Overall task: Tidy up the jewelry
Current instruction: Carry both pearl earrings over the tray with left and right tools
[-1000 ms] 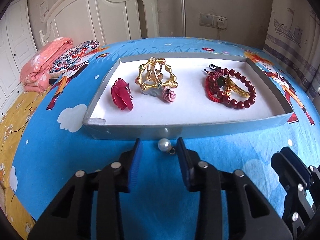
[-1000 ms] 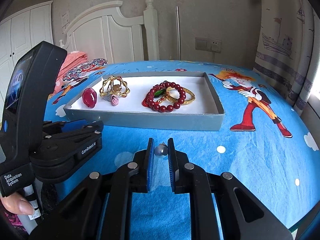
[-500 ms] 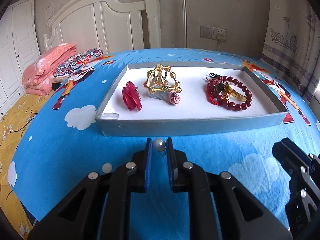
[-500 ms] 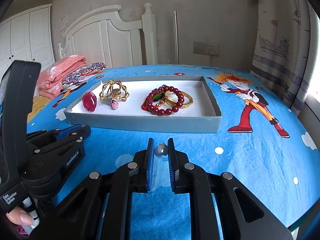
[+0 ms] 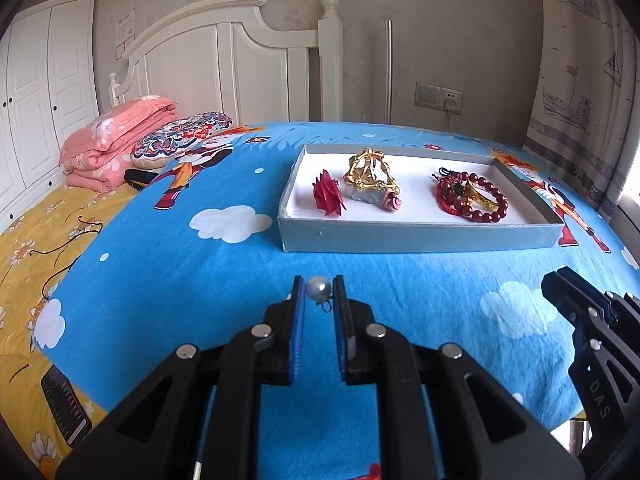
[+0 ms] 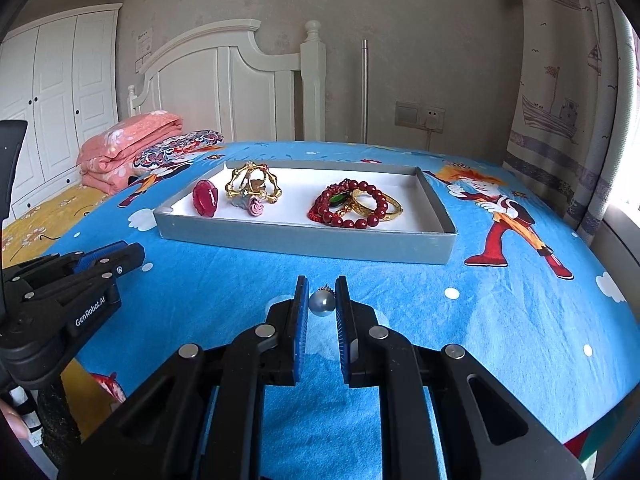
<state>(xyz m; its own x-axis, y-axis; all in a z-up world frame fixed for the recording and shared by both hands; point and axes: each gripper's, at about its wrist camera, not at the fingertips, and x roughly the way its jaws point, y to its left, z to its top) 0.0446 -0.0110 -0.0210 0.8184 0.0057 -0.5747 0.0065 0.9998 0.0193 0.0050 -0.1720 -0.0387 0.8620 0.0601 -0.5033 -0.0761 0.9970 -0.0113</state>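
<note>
My left gripper [image 5: 318,289] is shut on a white pearl earring [image 5: 318,288], held above the blue bedspread in front of the grey tray [image 5: 420,236]. My right gripper [image 6: 322,301] is shut on a second, greyer pearl earring [image 6: 322,303], also short of the tray [image 6: 304,242]. Inside the tray lie a red hair clip [image 5: 329,197], a gold openwork bangle [image 5: 370,172] on a clip with a pink rose, and red bead bracelets with a gold bangle [image 5: 472,198]. The left gripper also shows at the left of the right wrist view [image 6: 120,254].
The blue cartoon bedspread [image 5: 180,280] covers the bed. A folded pink quilt [image 5: 116,144] and a patterned pillow [image 5: 180,140] lie by the white headboard. A phone [image 5: 66,408] rests on the yellow sheet at lower left. Curtains hang at the right.
My left gripper shut on the white pearl earring and pulled back from the tray, lifting it off the bedspread. My right gripper drew back slightly, still gripping its pearl.
</note>
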